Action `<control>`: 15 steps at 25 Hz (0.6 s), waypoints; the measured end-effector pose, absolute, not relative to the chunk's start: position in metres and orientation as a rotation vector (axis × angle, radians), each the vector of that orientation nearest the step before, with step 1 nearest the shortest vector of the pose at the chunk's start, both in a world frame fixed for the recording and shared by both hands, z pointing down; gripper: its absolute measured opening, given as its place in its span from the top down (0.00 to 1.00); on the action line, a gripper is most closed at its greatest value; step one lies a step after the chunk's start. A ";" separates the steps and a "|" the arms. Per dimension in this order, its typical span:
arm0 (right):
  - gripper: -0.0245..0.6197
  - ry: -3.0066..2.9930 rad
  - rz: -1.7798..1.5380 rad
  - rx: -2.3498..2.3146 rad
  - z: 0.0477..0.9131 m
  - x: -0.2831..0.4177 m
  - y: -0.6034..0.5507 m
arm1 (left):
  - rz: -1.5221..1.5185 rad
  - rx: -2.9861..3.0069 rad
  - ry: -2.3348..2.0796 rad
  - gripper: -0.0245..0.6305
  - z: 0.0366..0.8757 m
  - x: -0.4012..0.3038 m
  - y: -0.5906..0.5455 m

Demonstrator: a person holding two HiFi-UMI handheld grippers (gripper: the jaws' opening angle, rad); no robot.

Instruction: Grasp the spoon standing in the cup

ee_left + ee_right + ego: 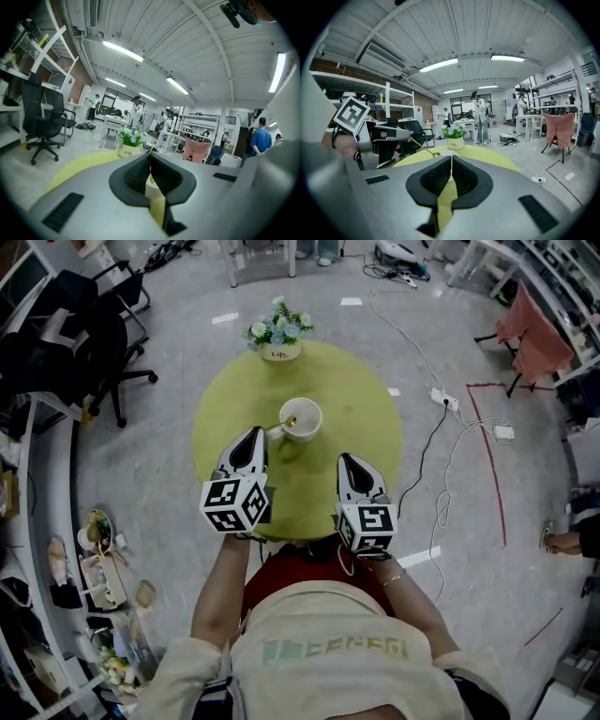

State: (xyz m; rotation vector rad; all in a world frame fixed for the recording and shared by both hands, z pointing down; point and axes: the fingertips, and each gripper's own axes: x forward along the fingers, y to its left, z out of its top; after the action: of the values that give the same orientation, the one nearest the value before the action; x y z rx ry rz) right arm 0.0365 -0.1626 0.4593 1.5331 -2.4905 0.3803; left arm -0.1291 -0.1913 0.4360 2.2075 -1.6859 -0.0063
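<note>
A round yellow-green table (366, 427) stands on a grey workshop floor. The left gripper (256, 435) pinches the thin gold metal spoon (284, 425) by its handle, with the spoon's bowl inside the glossy white ceramic cup (320, 420) mid-table. The right gripper (345, 460) hangs nearby, empty, its jaws pressed together. The grasp looks made, and a straight upward lift likely comes next.
</note>
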 end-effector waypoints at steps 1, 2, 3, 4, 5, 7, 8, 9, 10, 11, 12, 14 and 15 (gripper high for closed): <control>0.90 -2.492 0.379 1.531 0.459 0.036 -0.160 | -0.013 2.208 -1.690 0.92 0.435 -0.130 -0.188; 0.90 -2.493 0.376 1.530 0.459 0.035 -0.157 | -0.021 2.209 -1.693 0.92 0.433 -0.132 -0.184; 0.90 -2.496 0.372 1.528 0.459 0.033 -0.155 | -0.030 2.208 -1.697 0.92 0.432 -0.134 -0.181; 0.90 -2.499 0.367 1.526 0.458 0.031 -0.153 | -0.039 2.207 -1.700 0.92 0.430 -0.137 -0.178; 0.90 -2.502 0.362 1.524 0.457 0.029 -0.151 | -0.047 2.206 -1.705 0.92 0.429 -0.140 -0.175; 0.90 -2.507 0.357 1.519 0.455 0.026 -0.146 | -0.057 2.202 -1.716 0.92 0.426 -0.145 -0.168; 0.90 -2.509 0.356 1.517 0.455 0.025 -0.143 | -0.061 2.200 -1.721 0.92 0.425 -0.146 -0.164; 0.90 -2.512 0.352 1.514 0.455 0.024 -0.140 | -0.065 2.198 -1.727 0.92 0.424 -0.148 -0.161; 0.90 -2.516 0.347 1.510 0.454 0.023 -0.137 | -0.069 2.196 -1.732 0.92 0.423 -0.150 -0.157; 0.90 -2.520 0.342 1.508 0.454 0.022 -0.135 | -0.072 2.194 -1.737 0.92 0.422 -0.152 -0.154; 0.90 -2.523 0.341 1.506 0.453 0.022 -0.133 | -0.075 2.192 -1.742 0.92 0.421 -0.153 -0.151; 0.90 -2.528 0.337 1.502 0.452 0.020 -0.129 | -0.079 2.187 -1.753 0.92 0.419 -0.157 -0.146; 0.90 -2.530 0.333 1.499 0.452 0.019 -0.127 | -0.081 2.184 -1.758 0.92 0.418 -0.158 -0.143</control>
State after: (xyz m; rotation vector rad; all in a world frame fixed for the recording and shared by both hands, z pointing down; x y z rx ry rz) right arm 0.0194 -0.1271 0.4515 1.4991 -2.5305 0.3332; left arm -0.1582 -0.1427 0.4183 2.1839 -1.7576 -0.0811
